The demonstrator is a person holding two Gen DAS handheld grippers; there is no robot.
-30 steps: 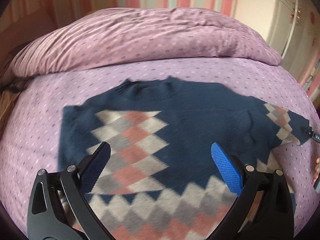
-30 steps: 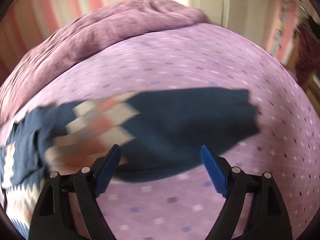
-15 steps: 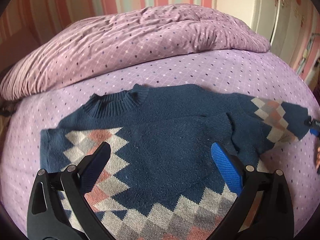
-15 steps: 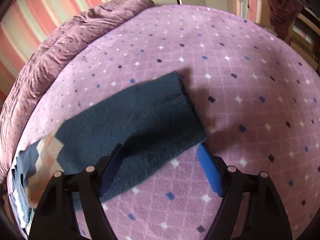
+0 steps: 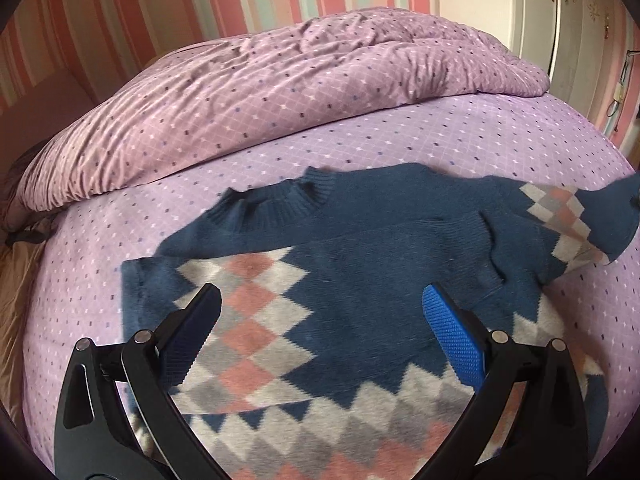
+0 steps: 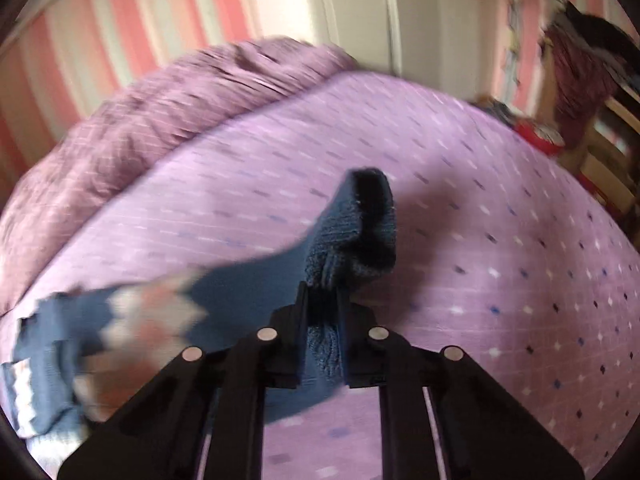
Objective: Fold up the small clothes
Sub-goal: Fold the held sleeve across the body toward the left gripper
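Observation:
A small navy sweater with pink, grey and white diamonds lies on the lilac bed, its left sleeve folded across the chest. My left gripper hovers open over the sweater's body, nothing between its fingers. In the right wrist view my right gripper is closing, its pads pressed on the navy cuff of the right sleeve, which stands bunched above the fingers. That sleeve rises off the bed at the right edge of the left wrist view.
A rumpled purple duvet is heaped along the bed's far side against a striped wall. White wardrobe doors stand at the right. Beyond the bed's right edge are a wooden frame and red items.
My right gripper was open around the flat sleeve end; now it has shut on the cuff and lifted it off the bed. The left gripper drifted slightly and stayed open.

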